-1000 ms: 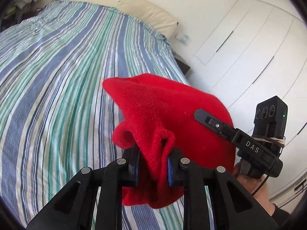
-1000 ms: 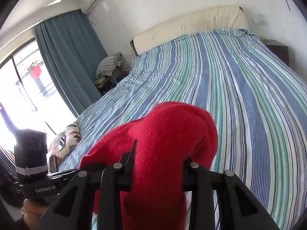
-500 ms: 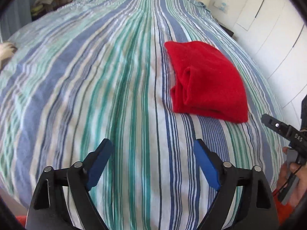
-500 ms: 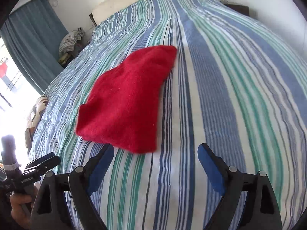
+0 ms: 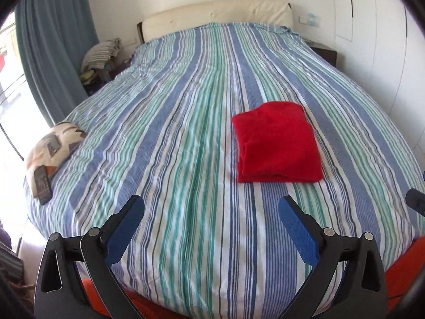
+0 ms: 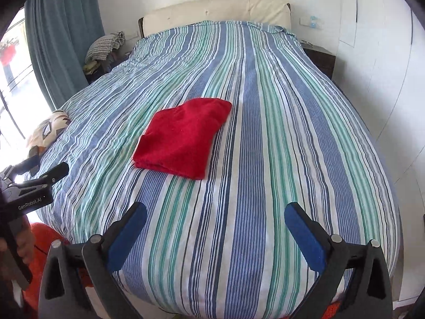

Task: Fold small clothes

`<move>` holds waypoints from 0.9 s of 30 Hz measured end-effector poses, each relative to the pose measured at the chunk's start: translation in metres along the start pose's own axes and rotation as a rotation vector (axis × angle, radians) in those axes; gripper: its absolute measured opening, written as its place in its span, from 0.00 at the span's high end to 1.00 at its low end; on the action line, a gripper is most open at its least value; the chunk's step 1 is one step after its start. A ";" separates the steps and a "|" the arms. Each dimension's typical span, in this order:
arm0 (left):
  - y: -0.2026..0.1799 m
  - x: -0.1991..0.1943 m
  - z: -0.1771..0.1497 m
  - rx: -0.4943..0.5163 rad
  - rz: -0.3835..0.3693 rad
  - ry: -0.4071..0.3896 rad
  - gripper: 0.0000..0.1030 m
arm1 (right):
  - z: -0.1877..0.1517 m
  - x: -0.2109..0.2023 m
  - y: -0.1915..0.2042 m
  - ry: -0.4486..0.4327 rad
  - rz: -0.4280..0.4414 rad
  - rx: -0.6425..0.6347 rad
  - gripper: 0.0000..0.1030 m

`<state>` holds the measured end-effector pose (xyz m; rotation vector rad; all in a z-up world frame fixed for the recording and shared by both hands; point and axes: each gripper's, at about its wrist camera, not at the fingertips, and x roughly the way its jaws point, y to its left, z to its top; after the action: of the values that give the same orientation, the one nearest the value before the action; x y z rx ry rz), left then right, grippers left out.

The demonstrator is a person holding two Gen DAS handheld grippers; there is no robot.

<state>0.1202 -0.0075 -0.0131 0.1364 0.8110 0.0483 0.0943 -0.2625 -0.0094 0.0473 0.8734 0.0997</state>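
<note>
We look down a bed [image 5: 186, 133] covered in a blue, green and white striped sheet, with a cream headboard [image 5: 217, 13] at its far end. A patterned cushion [image 5: 53, 146] lies at the bed's left edge with a dark phone-like slab [image 5: 42, 186] just beside it. Folded laundry [image 5: 101, 53] is piled by a teal curtain [image 5: 55, 47], and a dark nightstand [image 5: 324, 53] stands on the right. Nothing lies between us and the folded red garment [image 5: 276, 143], which rests flat on the sheet, right of the bed's middle in the left view.

Our left hand-held gripper [image 5: 211, 207] hangs over the near end of the bed, its blue-padded jaws having just swung wide apart and empty, well short of the garment. Our right hand-held gripper [image 6: 215, 214] has likewise just spread wide and grips nothing.
</note>
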 end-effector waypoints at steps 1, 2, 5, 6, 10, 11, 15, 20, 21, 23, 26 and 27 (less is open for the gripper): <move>-0.002 -0.001 -0.001 0.004 -0.011 0.013 0.02 | -0.003 -0.004 0.001 0.000 -0.002 0.001 0.01; -0.004 -0.001 -0.003 0.007 -0.016 0.023 0.02 | -0.005 -0.008 0.002 0.001 0.000 0.002 0.01; -0.010 -0.005 -0.008 0.010 -0.004 0.038 0.02 | -0.012 -0.012 0.005 0.015 0.009 0.003 0.01; -0.011 -0.006 -0.009 0.012 -0.003 0.043 0.02 | -0.014 -0.013 0.006 0.021 0.009 0.002 0.01; -0.015 -0.014 -0.013 0.002 -0.013 0.077 0.02 | -0.021 -0.017 0.014 0.034 0.010 -0.006 0.01; -0.015 -0.018 -0.015 -0.006 -0.015 0.086 0.02 | -0.022 -0.019 0.017 0.038 0.014 -0.008 0.01; -0.015 -0.037 -0.026 -0.029 -0.023 0.121 0.02 | -0.030 -0.034 0.033 0.043 0.019 -0.038 0.01; -0.016 -0.054 -0.039 0.008 -0.047 0.174 0.02 | -0.041 -0.051 0.050 0.053 0.077 -0.050 0.01; -0.015 -0.057 -0.041 0.012 -0.052 0.180 0.02 | -0.043 -0.054 0.053 0.053 0.077 -0.055 0.01; -0.012 -0.062 -0.043 0.014 -0.069 0.184 0.02 | -0.043 -0.059 0.056 0.051 0.077 -0.058 0.01; -0.002 -0.070 -0.045 -0.010 -0.089 0.187 0.02 | -0.040 -0.068 0.057 0.045 0.078 -0.060 0.01; 0.001 -0.073 -0.046 -0.016 -0.089 0.186 0.02 | -0.038 -0.070 0.057 0.044 0.079 -0.061 0.01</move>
<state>0.0368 -0.0089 0.0081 0.0816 1.0012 -0.0168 0.0164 -0.2137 0.0242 0.0223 0.9120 0.2023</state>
